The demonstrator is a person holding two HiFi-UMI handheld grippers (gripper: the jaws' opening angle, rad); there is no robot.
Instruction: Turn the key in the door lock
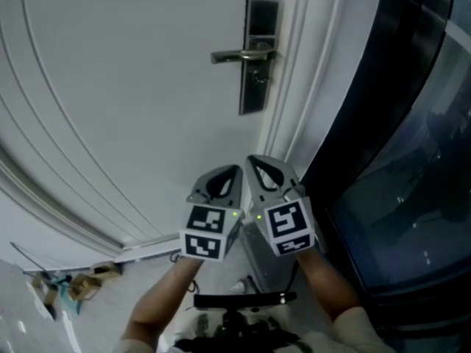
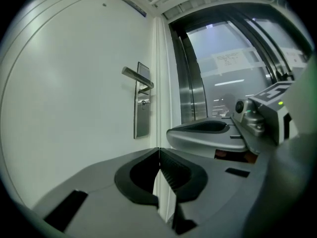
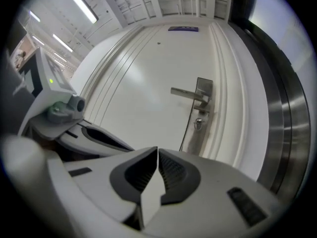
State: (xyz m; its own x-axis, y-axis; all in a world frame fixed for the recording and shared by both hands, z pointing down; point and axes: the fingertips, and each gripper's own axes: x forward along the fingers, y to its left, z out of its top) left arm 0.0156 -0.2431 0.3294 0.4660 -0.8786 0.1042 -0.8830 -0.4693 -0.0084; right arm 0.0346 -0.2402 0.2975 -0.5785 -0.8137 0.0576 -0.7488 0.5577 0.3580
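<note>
1. The door [image 1: 110, 87] fills our view from 9 to 12 o'clock and is shut against its frame.
2. Our left tool [image 2: 159, 152] has its jaws pressed together on nothing and points at the door, well apart from it.
3. Our right tool [image 3: 157, 150], just beside the left one, is likewise pinched closed and empty.
4. At 12 o'clock from both tools is the lock plate [image 1: 254, 98] with its handle [image 1: 243, 54]. The key [image 3: 198, 124] sits in the keyhole at 6 o'clock of the handle.
5. We judge the key small, light, stiff metal and rather slippery. We should spread one tool and pinch the key's flat head across both faces, close to the plate, before twisting it.
</note>
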